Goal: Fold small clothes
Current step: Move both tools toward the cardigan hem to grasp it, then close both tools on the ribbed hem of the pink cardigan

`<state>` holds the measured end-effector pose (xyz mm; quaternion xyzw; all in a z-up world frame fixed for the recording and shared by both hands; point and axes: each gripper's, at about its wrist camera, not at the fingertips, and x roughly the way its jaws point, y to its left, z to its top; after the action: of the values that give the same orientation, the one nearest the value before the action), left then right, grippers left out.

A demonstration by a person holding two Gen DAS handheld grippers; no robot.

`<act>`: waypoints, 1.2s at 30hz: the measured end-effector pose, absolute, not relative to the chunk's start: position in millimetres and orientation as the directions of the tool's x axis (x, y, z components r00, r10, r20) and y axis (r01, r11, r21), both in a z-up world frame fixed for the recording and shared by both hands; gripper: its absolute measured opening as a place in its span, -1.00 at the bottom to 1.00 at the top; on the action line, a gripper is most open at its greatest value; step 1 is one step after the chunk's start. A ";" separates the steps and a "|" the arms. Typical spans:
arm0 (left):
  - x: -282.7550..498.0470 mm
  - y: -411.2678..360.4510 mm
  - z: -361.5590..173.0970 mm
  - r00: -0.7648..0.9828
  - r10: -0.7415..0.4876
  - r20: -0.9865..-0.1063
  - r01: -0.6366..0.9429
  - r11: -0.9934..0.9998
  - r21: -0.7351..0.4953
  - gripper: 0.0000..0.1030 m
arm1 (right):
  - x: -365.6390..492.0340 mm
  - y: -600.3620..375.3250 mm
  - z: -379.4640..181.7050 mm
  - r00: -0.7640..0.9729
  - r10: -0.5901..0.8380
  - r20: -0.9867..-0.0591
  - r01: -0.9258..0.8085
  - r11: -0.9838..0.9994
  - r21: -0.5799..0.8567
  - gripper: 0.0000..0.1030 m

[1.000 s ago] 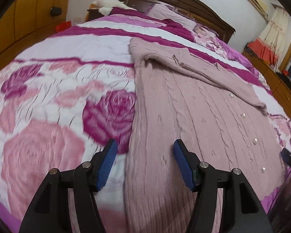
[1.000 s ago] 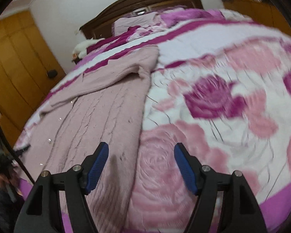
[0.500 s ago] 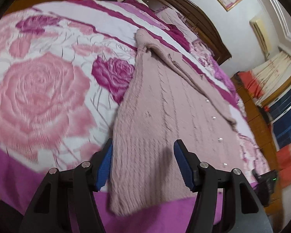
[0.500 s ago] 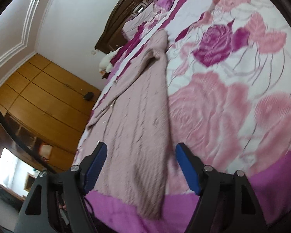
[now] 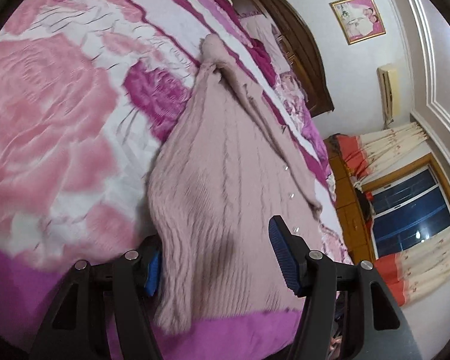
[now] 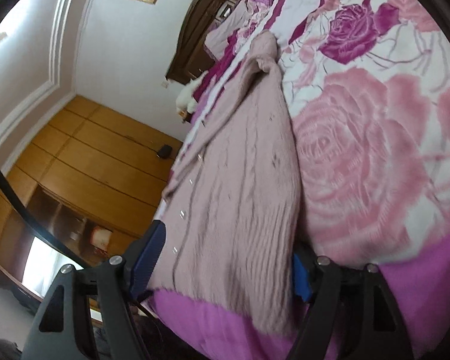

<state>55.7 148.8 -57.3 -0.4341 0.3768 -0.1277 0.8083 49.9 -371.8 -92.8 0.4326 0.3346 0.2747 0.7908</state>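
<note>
Pink cardigan [image 5: 225, 180] flat, lengthwise — hem near, collar toward headboard [image 5: 303, 48]

No readable text, label, brand, number or sign shows in either wrist view

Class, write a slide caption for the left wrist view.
Open left gripper straddles the hem of a pink cable-knit cardigan on a rose-print bedspread.

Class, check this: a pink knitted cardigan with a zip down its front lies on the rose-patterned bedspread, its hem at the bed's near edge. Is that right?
Not quite. The cardigan fastens with small buttons, not a zip; the right wrist view shows them. It does lie on the bedspread, hem at the near edge.
</note>
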 end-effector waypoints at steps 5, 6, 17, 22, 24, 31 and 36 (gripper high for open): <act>48.3 134.7 -55.6 0.676 -0.532 -0.509 -0.111 0.610 -0.785 -0.27 | 42.6 -371.3 -99.4 0.603 0.768 -0.218 -0.172 0.392 0.904 0.51; 45.3 133.3 -55.5 0.675 -0.532 -0.511 -0.108 0.614 -0.782 -0.27 | 40.6 -368.5 -99.7 0.588 0.778 -0.224 -0.179 0.395 0.901 0.49; 31.6 143.8 -63.5 0.683 -0.511 -0.522 -0.153 0.599 -0.786 -0.91 | 34.7 -371.2 -109.5 0.595 0.768 -0.236 -0.140 0.389 0.911 0.03; 29.6 146.4 -64.8 0.684 -0.497 -0.533 -0.165 0.607 -0.778 -1.00 | 34.0 -376.5 -120.0 0.605 0.734 -0.308 -0.058 0.426 0.903 -0.84; 28.2 147.3 -63.1 0.693 -0.493 -0.527 -0.159 0.608 -0.778 -1.00 | 34.1 -377.2 -119.4 0.611 0.730 -0.308 -0.056 0.428 0.902 -0.85; 28.5 153.2 -54.0 0.723 -0.483 -0.494 -0.148 0.590 -0.794 -1.00 | 33.7 -372.5 -95.4 0.633 0.697 -0.337 -0.090 0.498 0.862 -0.86; 38.6 152.9 -37.8 0.739 -0.486 -0.466 -0.128 0.579 -0.805 -1.00 | 46.7 -369.7 -73.3 0.633 0.696 -0.340 -0.101 0.509 0.855 -0.86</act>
<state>38.6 152.9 -37.8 -0.4457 0.3441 -0.1093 0.8191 46.7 -369.7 -73.3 0.4276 0.3478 0.2502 0.7960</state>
